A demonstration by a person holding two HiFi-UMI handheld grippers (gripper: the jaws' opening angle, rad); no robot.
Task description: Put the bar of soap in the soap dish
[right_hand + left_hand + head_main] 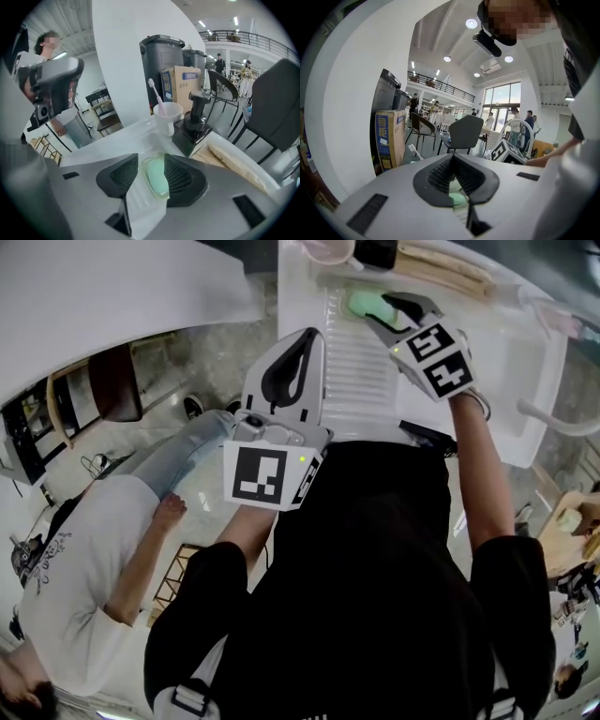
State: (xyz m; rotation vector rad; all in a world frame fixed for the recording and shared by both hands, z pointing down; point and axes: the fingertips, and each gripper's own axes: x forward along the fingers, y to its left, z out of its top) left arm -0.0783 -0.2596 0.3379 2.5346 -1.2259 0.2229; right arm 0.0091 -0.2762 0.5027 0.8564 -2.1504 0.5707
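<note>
By the sink (511,367), the left gripper (453,159) sits near the body, jaws together on nothing; one hand seems enough here. The right gripper (151,160) hangs over the dish (140,162) with jaws apart, probably because the soap (158,178) already lies inside.

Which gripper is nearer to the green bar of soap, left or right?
Right. The right gripper has its open jaws on either side of the bar of soap; the left gripper is lower in the head view, well apart from it.
</note>
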